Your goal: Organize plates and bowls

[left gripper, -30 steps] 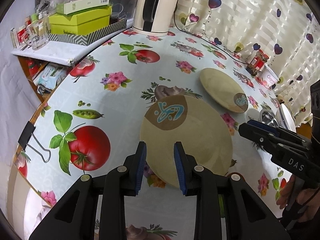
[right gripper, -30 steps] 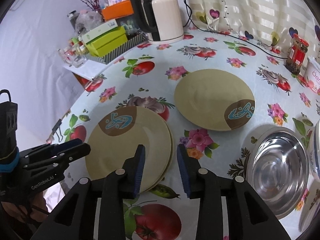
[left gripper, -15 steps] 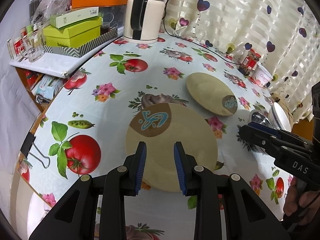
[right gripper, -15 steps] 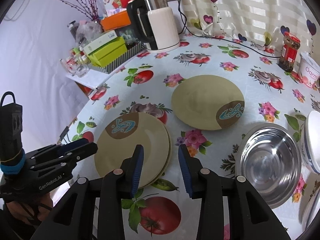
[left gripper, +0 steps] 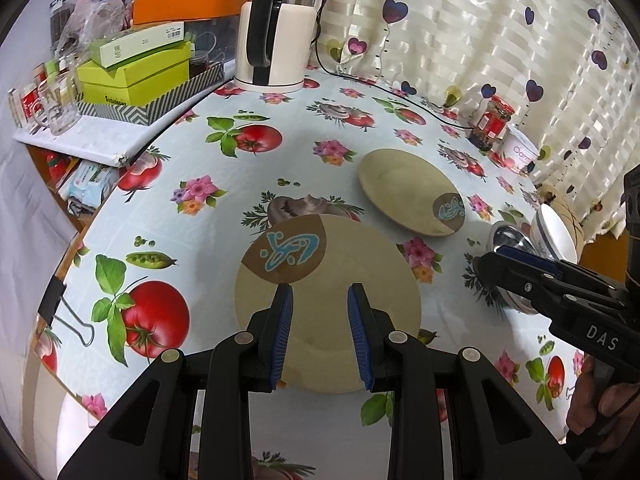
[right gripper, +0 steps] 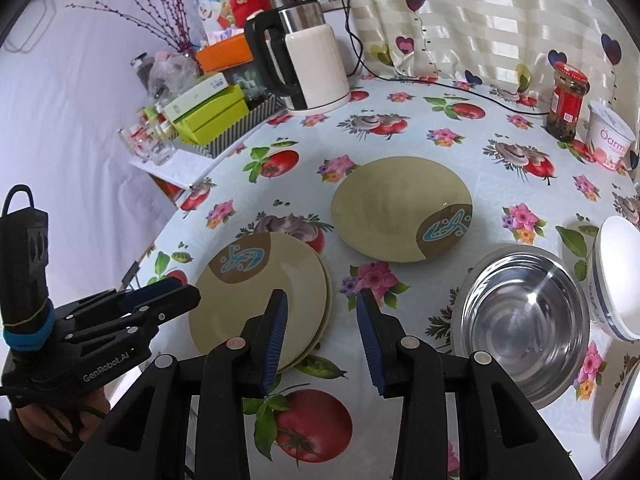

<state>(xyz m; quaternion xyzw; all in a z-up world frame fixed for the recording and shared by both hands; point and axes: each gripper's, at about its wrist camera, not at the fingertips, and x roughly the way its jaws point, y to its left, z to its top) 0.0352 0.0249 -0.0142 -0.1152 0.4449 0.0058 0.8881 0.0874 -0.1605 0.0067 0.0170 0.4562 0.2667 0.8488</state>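
White bowls (right gripper: pixel 618 280) cut by right edge; lower stacked plate (right gripper: pixel 326 300) mostly hidden.

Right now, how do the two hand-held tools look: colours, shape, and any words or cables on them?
Both are black plastic tools with two fingers lined by ribbed blue pads and round silver rivets. The left tool carries white lettering "GenRobot.AI", a blue band around its black upright handle, and a black cable loop on top. The right tool shows white letters "DAS" on its side. No sleeve is visible.
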